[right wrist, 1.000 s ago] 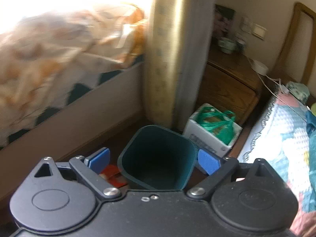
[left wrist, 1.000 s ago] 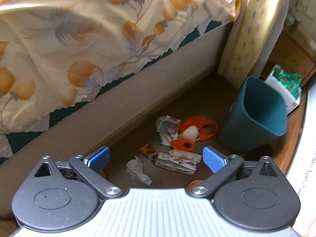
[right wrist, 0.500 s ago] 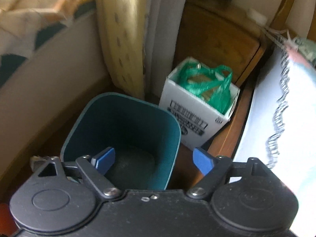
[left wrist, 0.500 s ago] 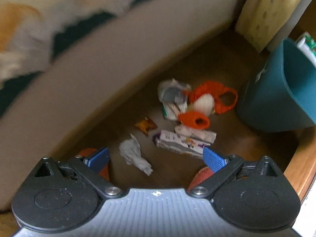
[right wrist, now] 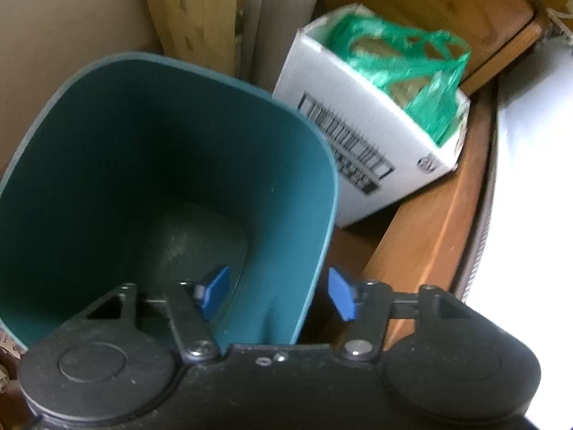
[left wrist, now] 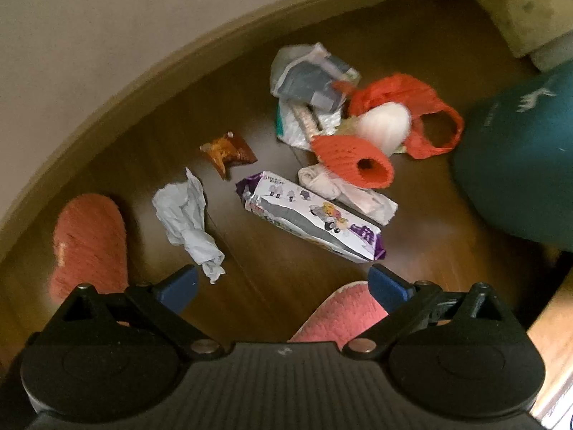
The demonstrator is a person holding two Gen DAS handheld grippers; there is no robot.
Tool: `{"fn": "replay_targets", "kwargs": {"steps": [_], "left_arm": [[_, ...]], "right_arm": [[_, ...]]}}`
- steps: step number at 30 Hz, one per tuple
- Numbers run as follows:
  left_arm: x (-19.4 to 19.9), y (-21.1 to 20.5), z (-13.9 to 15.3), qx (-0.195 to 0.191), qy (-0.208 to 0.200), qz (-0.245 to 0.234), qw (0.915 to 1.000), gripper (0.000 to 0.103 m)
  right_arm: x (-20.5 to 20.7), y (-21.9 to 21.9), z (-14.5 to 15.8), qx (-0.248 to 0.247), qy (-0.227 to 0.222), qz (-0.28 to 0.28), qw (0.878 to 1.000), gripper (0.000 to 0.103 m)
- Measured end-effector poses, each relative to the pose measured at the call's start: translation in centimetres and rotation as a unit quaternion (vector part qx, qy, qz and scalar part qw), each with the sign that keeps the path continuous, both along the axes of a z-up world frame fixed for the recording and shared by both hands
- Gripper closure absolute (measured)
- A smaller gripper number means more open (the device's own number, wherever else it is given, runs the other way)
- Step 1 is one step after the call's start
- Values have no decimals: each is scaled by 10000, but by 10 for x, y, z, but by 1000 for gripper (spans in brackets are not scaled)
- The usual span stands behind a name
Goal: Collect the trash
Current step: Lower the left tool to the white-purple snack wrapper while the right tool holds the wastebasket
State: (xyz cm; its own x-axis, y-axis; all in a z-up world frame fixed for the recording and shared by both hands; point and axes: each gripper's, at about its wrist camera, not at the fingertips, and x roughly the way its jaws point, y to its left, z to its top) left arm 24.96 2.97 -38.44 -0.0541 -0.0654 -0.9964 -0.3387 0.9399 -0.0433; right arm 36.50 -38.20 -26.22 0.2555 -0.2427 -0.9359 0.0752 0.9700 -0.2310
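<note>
right hand-held gripper [right wrist: 277, 294]: closing astride teal bin [right wrist: 179, 136] wall | left hand-held gripper [left wrist: 283, 283]: wide, empty | wooden floor [left wrist: 150, 136]: litter

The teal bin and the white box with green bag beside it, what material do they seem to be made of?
The teal bin looks like smooth, matte moulded plastic: thin even rim, rounded corners, no seams. The white box seems to be cardboard: folded flaps, a raw cut edge, printed barcode. The green bag looks like thin, glossy, crinkled plastic film, partly see-through.
</note>
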Motion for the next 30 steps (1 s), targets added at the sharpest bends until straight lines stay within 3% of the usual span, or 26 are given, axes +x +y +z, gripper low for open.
{"fn": "replay_targets", "kwargs": {"steps": [10, 17, 20, 24, 30], "left_arm": [[28, 0, -75, 46, 575, 487, 9971, 2], [41, -15, -109, 250, 741, 487, 9957, 2], [45, -16, -119, 273, 779, 884, 9927, 2], [47, -11, -134, 125, 871, 1808, 9796, 2], [56, -25, -159, 146, 1065, 1917, 9755, 2]], "right_arm": [[-10, 0, -8, -244, -46, -430, 9988, 88], [-39, 21, -4, 368, 161, -393, 9984, 92], [-47, 30, -3, 465, 97, -428, 9980, 92], [-41, 20, -9, 713, 196, -597, 9955, 92], [-37, 21, -13, 734, 291, -607, 9950, 92]]}}
